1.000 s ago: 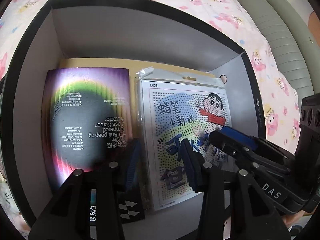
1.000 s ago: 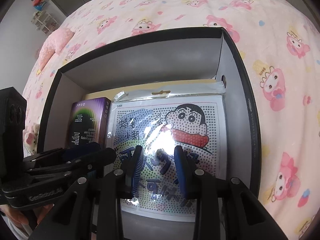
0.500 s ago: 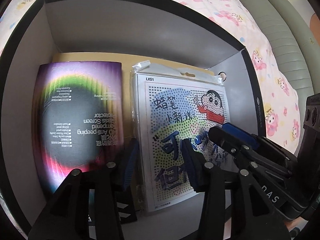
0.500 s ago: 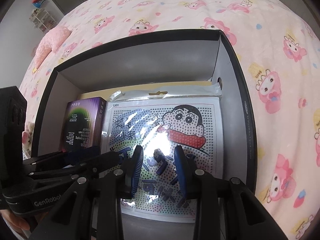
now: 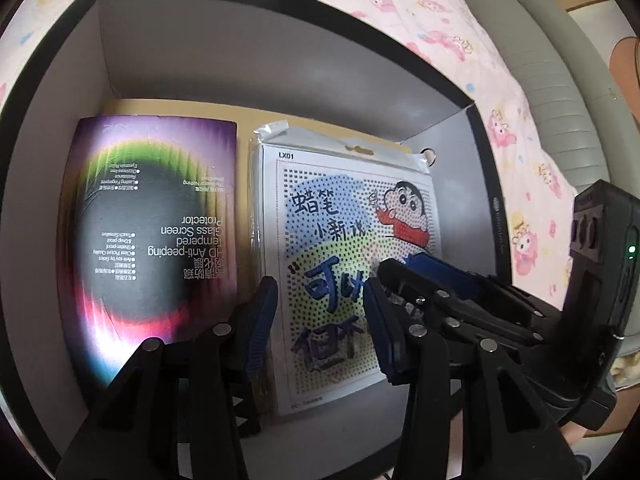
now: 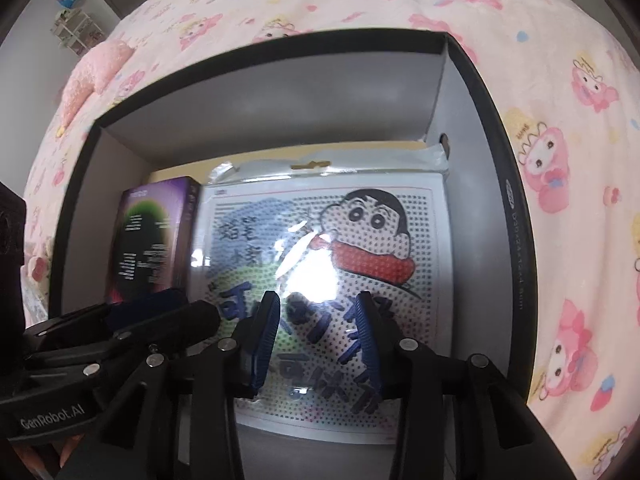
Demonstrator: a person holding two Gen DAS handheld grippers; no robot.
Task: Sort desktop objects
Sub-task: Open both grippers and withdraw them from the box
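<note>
A black box with grey inner walls (image 5: 280,64) (image 6: 280,112) lies on a pink cartoon bedspread. Inside lie a purple screen protector package (image 5: 156,232) (image 6: 154,236) on the left and a bagged cartoon bead kit (image 5: 352,248) (image 6: 328,256) on the right. My left gripper (image 5: 320,320) is open and empty, hovering over the seam between the two items. My right gripper (image 6: 316,336) is open and empty over the near part of the bead kit. Each gripper shows in the other's view: the right one (image 5: 432,280), the left one (image 6: 160,312).
A yellow-tan sheet (image 5: 280,114) lines the box floor beneath both items. The pink bedspread (image 6: 560,160) surrounds the box. A grey-green padded headboard (image 5: 540,60) stands at the right. A pink pillow (image 6: 96,68) lies far left.
Both grippers have moved closer to and lower over the box contents; the items look larger. Both stay open and empty.
</note>
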